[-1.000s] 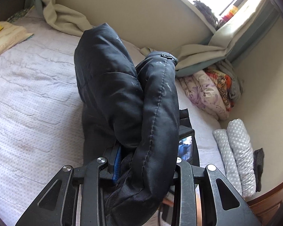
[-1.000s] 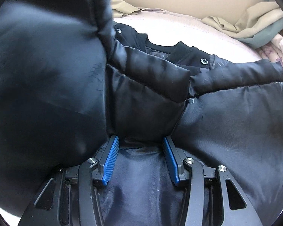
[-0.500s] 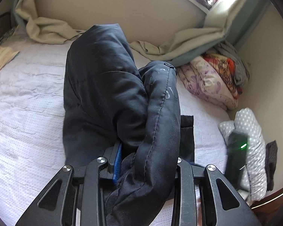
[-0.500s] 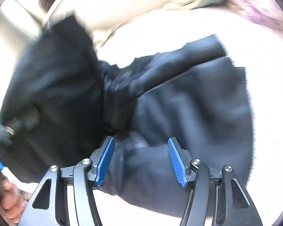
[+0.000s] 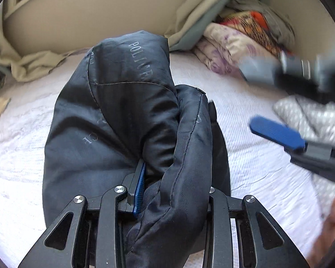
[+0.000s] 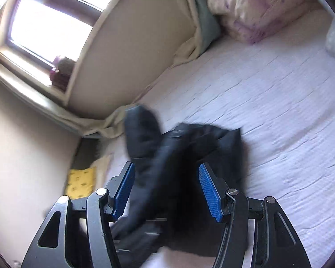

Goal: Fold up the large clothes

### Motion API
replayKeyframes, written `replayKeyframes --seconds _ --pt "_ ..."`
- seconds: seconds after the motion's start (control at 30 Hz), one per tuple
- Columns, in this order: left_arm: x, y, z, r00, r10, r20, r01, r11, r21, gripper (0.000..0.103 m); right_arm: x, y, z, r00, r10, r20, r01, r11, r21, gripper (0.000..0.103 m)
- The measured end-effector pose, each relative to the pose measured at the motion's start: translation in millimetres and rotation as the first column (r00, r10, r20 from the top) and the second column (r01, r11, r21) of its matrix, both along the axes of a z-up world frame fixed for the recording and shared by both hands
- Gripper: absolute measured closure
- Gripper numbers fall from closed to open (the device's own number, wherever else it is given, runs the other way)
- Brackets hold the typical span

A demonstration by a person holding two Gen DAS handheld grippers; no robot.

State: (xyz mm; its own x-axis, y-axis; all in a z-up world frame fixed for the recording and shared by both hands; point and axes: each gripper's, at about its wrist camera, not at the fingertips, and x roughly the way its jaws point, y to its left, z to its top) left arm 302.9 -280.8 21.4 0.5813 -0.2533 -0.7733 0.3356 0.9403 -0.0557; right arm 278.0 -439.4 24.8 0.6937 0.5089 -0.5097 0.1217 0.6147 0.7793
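Note:
A black padded jacket [image 5: 114, 129] with faint grey lettering lies bunched on the white bedspread [image 5: 252, 178]. My left gripper [image 5: 174, 185] is shut on a thick fold of it; one blue pad [image 5: 139, 189] shows and the other is buried in the fabric. My right gripper [image 6: 166, 192] hangs above the bed with its jaws opening and nothing between them. From there the jacket [image 6: 189, 147] shows blurred, below and beyond the fingers. In the left wrist view the right gripper [image 5: 270, 102] is off to the right of the jacket, clear of it.
Folded floral bedding [image 5: 225, 51] and a grey dotted roll [image 5: 306, 114] lie at the far right of the bed. A beige sheet [image 5: 29, 62] is bunched along the wall. A yellow cloth [image 6: 80, 181] lies at the bed's left end, under a window [image 6: 49, 26].
My right gripper let go of the jacket, opened, rose and rolled away, and now appears in the left wrist view. My left gripper swung sideways with the jacket still held.

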Motion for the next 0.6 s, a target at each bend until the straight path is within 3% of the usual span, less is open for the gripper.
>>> replayKeyframes --seconds 0.1,0.2,0.53,0.6 --pt "-5 5 -8 0.999 0.003 0.038 -0.002 0.999 -0.038 0.066 5 2 -17 0.998 0.043 -0.035 -0.04 0.997 0.06 0.028" --pt "-9 16 -10 0.998 -0.015 0.067 0.02 0.997 -0.074 0.064 21 9 -32 0.994 0.078 -0.071 -0.071 0.993 0.098 0.025" --pt "-22 39 -18 0.992 -0.084 0.093 0.098 0.983 -0.157 0.053 77 49 -63 0.954 0.284 -0.096 -0.276 0.957 0.088 0.026" --pt "-23 41 -21 0.99 -0.107 0.096 0.122 0.978 -0.167 0.048 85 52 -76 0.941 0.32 -0.111 -0.311 0.946 0.088 0.036"
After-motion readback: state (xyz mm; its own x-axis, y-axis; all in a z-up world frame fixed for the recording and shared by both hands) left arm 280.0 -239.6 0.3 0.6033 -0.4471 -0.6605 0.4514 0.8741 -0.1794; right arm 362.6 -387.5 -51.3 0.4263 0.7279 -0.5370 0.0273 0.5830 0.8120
